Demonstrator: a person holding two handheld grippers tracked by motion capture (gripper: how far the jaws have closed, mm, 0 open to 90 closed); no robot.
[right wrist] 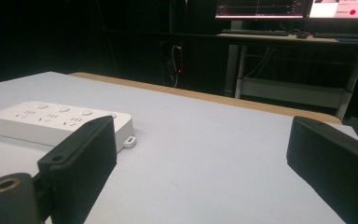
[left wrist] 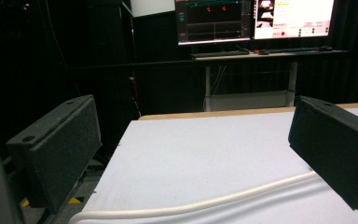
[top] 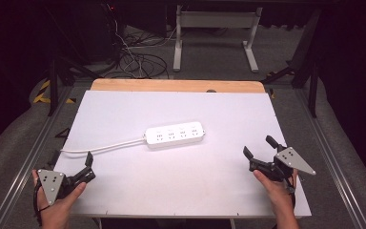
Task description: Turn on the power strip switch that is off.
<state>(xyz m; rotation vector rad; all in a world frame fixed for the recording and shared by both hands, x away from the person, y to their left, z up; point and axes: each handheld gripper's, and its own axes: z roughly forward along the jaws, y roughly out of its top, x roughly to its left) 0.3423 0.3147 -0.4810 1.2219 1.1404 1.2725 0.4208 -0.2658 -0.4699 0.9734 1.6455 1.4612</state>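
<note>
A white power strip (top: 175,134) lies flat near the middle of the white table (top: 181,191), its long side running left to right, with several rows of sockets and small buttons facing up. Its white cord (top: 102,147) leaves the left end and trails toward the near left edge of the table, ending close to the left gripper.

The left gripper (top: 89,166) sits at the near left corner of the table, held in the person's left hand (top: 59,202). Its 2 black jaws stand wide apart with nothing between the pads. In the left gripper view the cord (left wrist: 200,204) crosses the table low and just in front of the jaws, passing under the right-hand one, but no pad presses on it.

The right gripper (top: 259,147) is at the near right side of the table, held in the person's right hand (top: 276,188), well apart from the power strip. Its 2 jaws are also spread wide and hold nothing. In the right gripper view the power strip (right wrist: 56,122) lies to the far left, partly behind the left-hand jaw, with bare table between the jaws.

Beyond the far edge of the table, a desk with lit screens (left wrist: 254,18) stands in the dark room, and loose cables (top: 138,59) lie on the floor.
</note>
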